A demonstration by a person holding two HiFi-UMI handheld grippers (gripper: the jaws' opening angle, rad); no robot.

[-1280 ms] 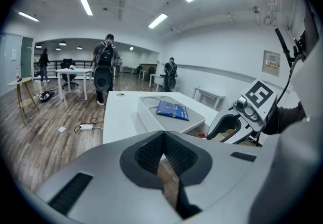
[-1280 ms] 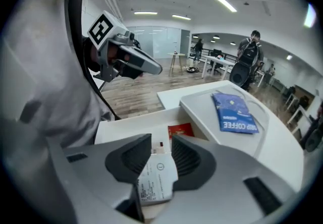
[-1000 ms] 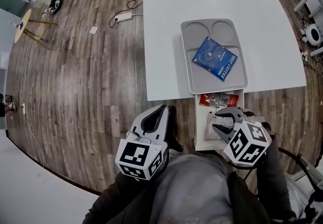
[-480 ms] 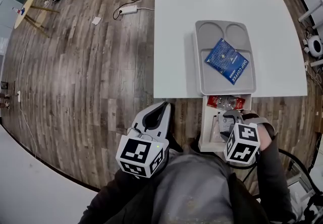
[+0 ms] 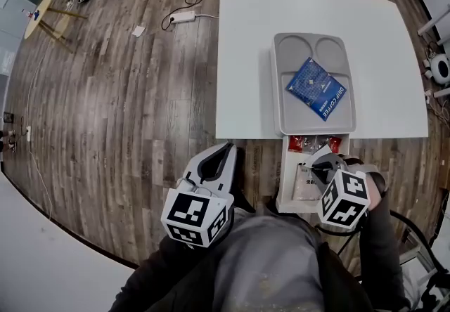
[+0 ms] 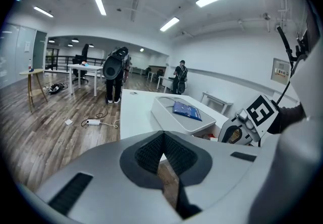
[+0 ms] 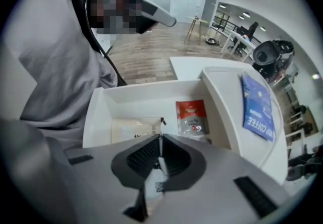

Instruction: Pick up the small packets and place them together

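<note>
Drawer (image 5: 283, 184) is my reference: my right gripper (image 5: 318, 169) points down into it, and its jaws have just closed thin on the edge of a pale packet (image 7: 132, 129). A red packet (image 7: 192, 116) lies at the drawer's far end. My left gripper (image 6: 162, 155) hangs left of the drawer, jaws together on nothing

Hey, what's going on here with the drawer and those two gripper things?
A person works a gripper in each hand. The right gripper points down into the open white drawer; its jaws have just been closing and pinch a small white packet. A red packet and a pale packet lie in the drawer, a blue coffee packet in the grey tray. The left gripper is shut, empty.
</note>
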